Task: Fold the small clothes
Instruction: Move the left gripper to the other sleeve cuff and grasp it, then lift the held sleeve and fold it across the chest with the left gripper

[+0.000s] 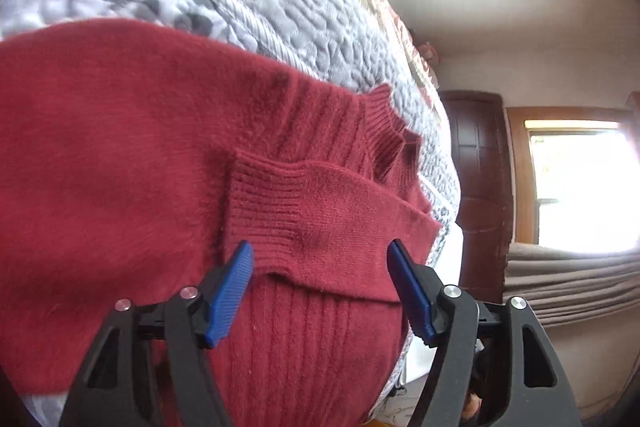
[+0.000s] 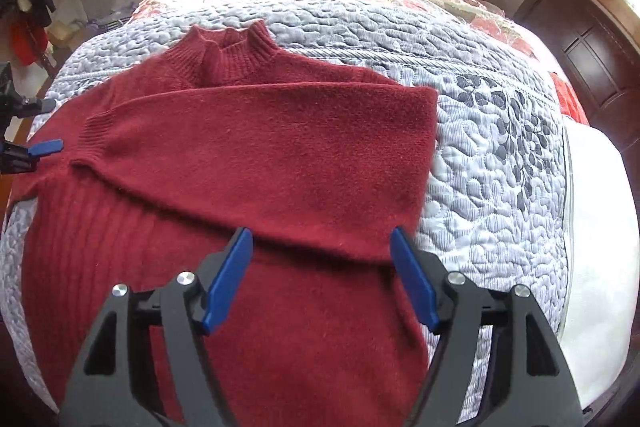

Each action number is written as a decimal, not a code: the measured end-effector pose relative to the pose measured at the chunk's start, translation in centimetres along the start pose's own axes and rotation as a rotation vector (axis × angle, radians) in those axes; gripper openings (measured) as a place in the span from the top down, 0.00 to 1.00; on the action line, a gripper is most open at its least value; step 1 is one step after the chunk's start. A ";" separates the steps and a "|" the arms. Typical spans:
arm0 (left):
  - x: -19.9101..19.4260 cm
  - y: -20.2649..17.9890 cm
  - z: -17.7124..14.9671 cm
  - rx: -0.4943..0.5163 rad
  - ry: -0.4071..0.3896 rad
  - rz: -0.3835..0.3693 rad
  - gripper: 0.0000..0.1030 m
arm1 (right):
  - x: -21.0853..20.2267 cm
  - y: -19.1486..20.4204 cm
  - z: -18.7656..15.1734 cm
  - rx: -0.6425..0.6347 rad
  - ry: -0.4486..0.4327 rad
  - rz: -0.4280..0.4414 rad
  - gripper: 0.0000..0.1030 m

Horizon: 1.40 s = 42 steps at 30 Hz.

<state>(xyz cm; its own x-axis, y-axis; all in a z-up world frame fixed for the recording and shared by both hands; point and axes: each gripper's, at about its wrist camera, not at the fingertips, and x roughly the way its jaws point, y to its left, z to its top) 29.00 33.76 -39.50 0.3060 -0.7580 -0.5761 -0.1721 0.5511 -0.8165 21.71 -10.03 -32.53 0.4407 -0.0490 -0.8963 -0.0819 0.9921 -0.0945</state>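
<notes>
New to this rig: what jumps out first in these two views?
The red sweater fills both views, lying flat on a grey quilted bedspread, one sleeve folded across its chest with the ribbed cuff near the left gripper. Both grippers, left and right gripper, are open over the knit, holding nothing.

Blown-out window (image 1: 580,187) glare (fisheye-warped edges)

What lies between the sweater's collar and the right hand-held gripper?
In the right wrist view, a sleeve folded across the red sweater lies between the collar and the open right hand-held gripper.
</notes>
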 end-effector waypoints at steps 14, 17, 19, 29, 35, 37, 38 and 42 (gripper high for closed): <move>-30.8 28.4 -14.6 -0.777 -0.760 0.158 0.07 | -6.7 15.0 -3.6 -0.275 0.087 0.161 0.27; -30.5 31.2 -13.4 -0.804 -0.785 0.107 0.07 | -7.0 17.0 -3.4 -0.301 0.093 0.172 0.27; -29.6 32.5 -12.5 -0.824 -0.772 0.086 0.07 | -7.2 17.8 -3.5 -0.318 0.094 0.174 0.27; -27.4 33.4 -9.6 -0.785 -0.733 0.184 0.48 | -6.6 17.8 -5.2 -0.321 0.129 0.158 0.27; -27.7 31.7 -9.5 -0.713 -0.725 0.254 0.91 | -6.9 17.6 -5.8 -0.300 0.136 0.173 0.27; -28.4 30.1 -9.2 -0.677 -0.751 0.274 0.91 | -7.2 17.6 -5.9 -0.302 0.132 0.180 0.27; -28.9 28.9 -9.0 -0.644 -0.766 0.285 0.91 | -7.4 17.6 -5.9 -0.299 0.127 0.182 0.27; -30.9 22.1 -7.7 -0.469 -0.812 0.320 0.91 | -8.0 16.9 -5.7 -0.272 0.113 0.192 0.27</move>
<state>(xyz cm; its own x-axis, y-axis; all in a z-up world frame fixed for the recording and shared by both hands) 8.54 66.63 -40.03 0.6996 -0.0315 -0.7139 -0.6579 0.3614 -0.6607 11.72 6.45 -29.44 0.2939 0.1076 -0.9498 -0.3952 0.9184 -0.0182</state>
